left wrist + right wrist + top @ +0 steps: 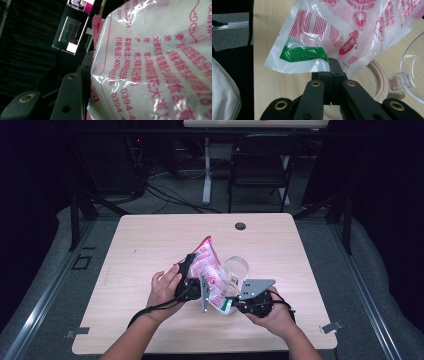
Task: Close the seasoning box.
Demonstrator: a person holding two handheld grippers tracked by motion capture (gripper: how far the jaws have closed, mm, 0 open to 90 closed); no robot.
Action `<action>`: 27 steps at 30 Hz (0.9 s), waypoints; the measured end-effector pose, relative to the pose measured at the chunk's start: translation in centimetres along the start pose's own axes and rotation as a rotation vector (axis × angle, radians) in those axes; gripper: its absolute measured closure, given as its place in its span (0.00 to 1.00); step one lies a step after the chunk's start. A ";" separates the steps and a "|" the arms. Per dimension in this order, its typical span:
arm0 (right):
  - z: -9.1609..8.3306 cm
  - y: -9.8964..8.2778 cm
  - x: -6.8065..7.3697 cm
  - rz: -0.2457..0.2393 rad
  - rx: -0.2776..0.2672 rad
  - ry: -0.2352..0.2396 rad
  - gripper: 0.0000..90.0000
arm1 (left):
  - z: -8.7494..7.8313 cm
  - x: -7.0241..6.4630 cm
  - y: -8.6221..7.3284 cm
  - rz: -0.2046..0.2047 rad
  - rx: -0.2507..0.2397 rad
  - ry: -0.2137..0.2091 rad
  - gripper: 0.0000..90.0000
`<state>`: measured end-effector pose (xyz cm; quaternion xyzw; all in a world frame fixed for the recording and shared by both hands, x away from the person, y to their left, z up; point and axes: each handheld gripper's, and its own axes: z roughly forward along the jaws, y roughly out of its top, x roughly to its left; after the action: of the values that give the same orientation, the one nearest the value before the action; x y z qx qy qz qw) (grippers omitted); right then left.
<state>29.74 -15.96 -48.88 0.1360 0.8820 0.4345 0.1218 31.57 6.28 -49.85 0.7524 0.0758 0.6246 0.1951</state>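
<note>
Lower centre of the high view: a pink-printed plastic bag point(210, 272) is held above the surface point(150, 240) between both tools. The right tool point(231, 302) is clamped fully shut on the bag's green-striped bottom corner. The left tool point(189, 265), partly closed, is pressed against the bag's side. Just beyond, a clear lidded container point(236, 270) is seen.
</note>
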 end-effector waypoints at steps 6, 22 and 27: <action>0.0 0.0 0.0 -0.002 0.003 0.005 1.00 | 0.0 0.0 0.0 0.003 -0.001 -0.002 0.66; 0.0 0.0 0.0 -0.002 0.003 0.005 1.00 | 0.0 0.1 0.1 0.011 0.004 -0.007 0.66; 0.0 0.0 0.0 -0.002 0.002 0.004 1.00 | 0.0 0.1 0.1 0.014 0.006 -0.007 0.66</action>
<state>29.77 -15.96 -48.91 0.1344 0.8828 0.4338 0.1203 31.60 6.23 -49.69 0.7558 0.0719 0.6229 0.1888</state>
